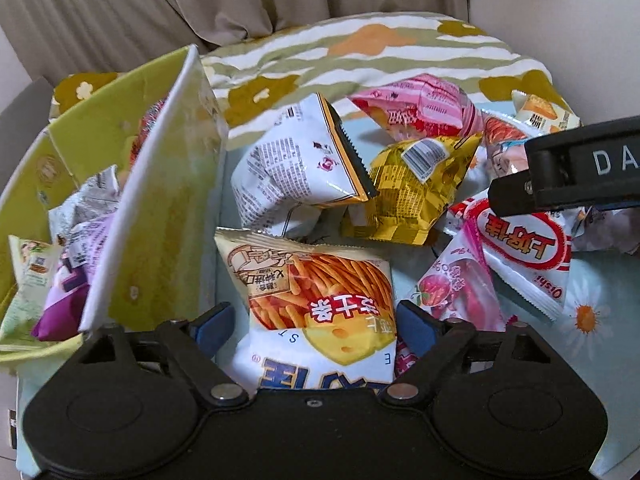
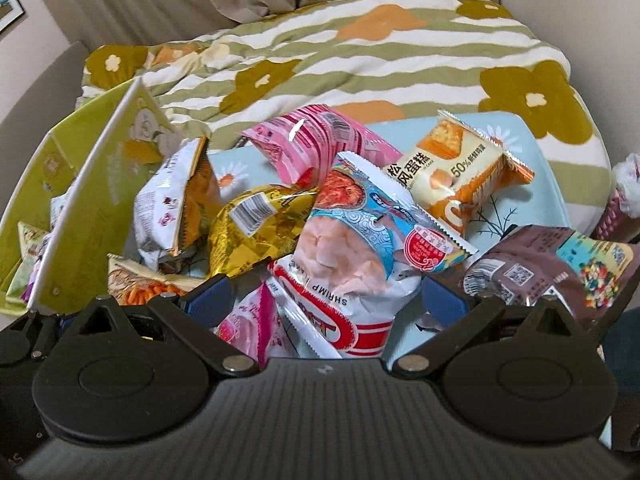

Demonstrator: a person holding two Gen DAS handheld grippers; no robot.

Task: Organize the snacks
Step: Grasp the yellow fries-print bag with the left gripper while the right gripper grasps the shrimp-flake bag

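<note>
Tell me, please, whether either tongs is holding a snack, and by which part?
Neither: both tongs stand open, the left around the fries bag, the right around the shrimp bag.

1. My left gripper [image 1: 310, 326] tilts steeply down, its blue fingers [image 1: 214, 322] spread wide, one on each side of a packet without pressing it.
2. My right gripper [image 2: 324, 296] tilts down at much the same slant, its fingers [image 2: 210, 294] also spread wide with nothing clamped.
3. My right gripper's black body juts in at the right edge of the left wrist view, so my two hands work close together.
</note>
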